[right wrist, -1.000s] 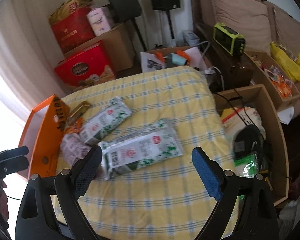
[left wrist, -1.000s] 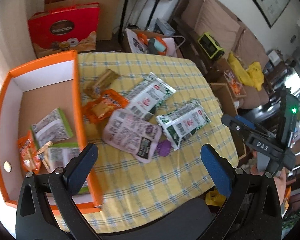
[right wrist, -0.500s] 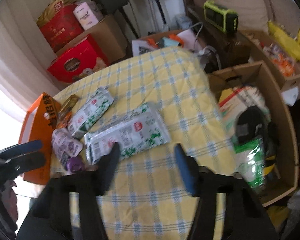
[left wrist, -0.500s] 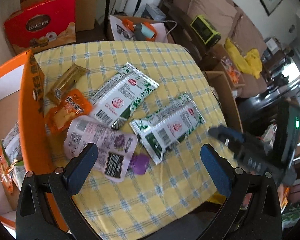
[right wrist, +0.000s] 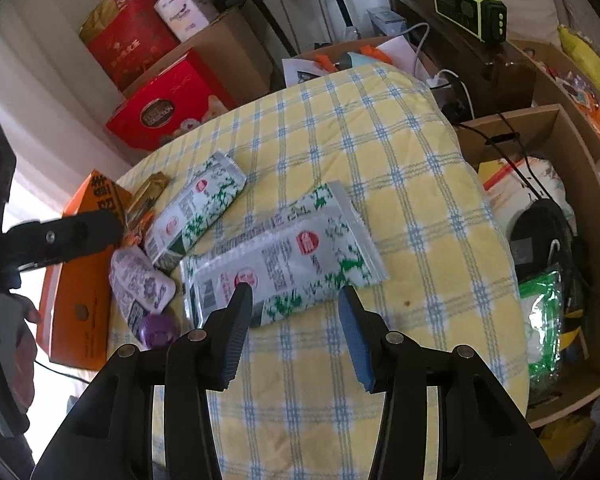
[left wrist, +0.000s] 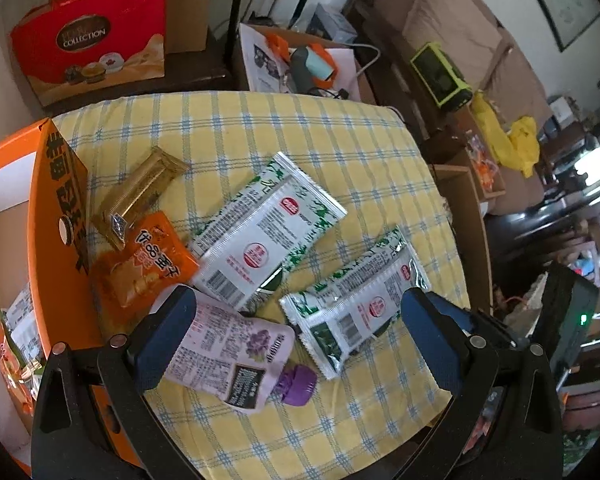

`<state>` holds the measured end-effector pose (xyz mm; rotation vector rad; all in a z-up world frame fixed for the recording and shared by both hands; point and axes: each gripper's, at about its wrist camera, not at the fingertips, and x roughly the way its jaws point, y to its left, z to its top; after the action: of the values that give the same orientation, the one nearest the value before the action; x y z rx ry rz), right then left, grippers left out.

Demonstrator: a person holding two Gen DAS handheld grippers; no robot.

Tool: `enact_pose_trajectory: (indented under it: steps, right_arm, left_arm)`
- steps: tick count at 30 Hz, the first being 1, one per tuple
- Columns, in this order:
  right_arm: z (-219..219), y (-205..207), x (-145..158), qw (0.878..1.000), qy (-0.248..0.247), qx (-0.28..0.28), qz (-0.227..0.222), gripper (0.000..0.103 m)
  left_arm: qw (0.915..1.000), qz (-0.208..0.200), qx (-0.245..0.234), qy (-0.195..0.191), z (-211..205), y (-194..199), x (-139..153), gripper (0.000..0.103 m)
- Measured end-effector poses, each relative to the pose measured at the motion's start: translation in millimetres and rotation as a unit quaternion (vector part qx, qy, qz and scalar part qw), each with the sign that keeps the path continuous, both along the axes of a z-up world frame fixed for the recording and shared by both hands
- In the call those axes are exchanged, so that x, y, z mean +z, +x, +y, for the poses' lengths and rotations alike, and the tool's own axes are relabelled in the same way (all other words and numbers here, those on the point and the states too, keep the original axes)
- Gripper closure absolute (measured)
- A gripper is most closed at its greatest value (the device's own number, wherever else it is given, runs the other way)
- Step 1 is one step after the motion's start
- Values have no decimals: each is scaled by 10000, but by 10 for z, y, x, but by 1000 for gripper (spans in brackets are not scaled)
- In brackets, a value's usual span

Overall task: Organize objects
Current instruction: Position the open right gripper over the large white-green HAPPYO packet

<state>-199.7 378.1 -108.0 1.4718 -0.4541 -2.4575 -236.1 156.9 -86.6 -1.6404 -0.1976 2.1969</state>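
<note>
- Packets lay loose at table point(right wrist: 420, 208) centre; orange box point(left wrist: 40, 208) at nine o'clock.
- My right gripper point(right wrist: 296, 320) had just been narrowing, empty, above the near green packet point(right wrist: 292, 256).
- Left gripper point(left wrist: 296, 320) gaped wide over the purple pouch point(left wrist: 228, 352).
- Next: I judged each must descend, then pinch.

— How is the light looking to you?

— Daylight is washing in from the left of your right wrist view, blowing out that edge. The checked cloth point(right wrist: 380, 160) is showing evenly lit, shadows soft.

— And sharpness?

— The centres are reading crisp; the fisheye is bending the rims and darkening the corners.
</note>
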Motion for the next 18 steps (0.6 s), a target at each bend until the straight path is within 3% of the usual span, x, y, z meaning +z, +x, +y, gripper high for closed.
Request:
enact_pose_trajectory:
  steps: [11,12,14,16,18]
  right_arm:
    - [-55,-408,-59,9999,114,26,15,55]
    - [-73,-429,-48,9999,158,57,34,53]
    - [-116,-426,6,9995,297,0,86,34]
    - [-170,-379,66,9992,343,-30,224,23]
    - [-255,-340,85,9987,439,1,272,22]
  left_arm:
    - [9998,-129,118,-33,-64,-141,-130,1]
    - [9998,-138,134,-36,-67,-159,-138,1]
    - [9998,-135,161,-39,-68,-190,-144,1]
    - [9997,-108,189,-68,-73,-224,-150,1]
    - [9996,-79,233,-119,-70,-249,-154,1]
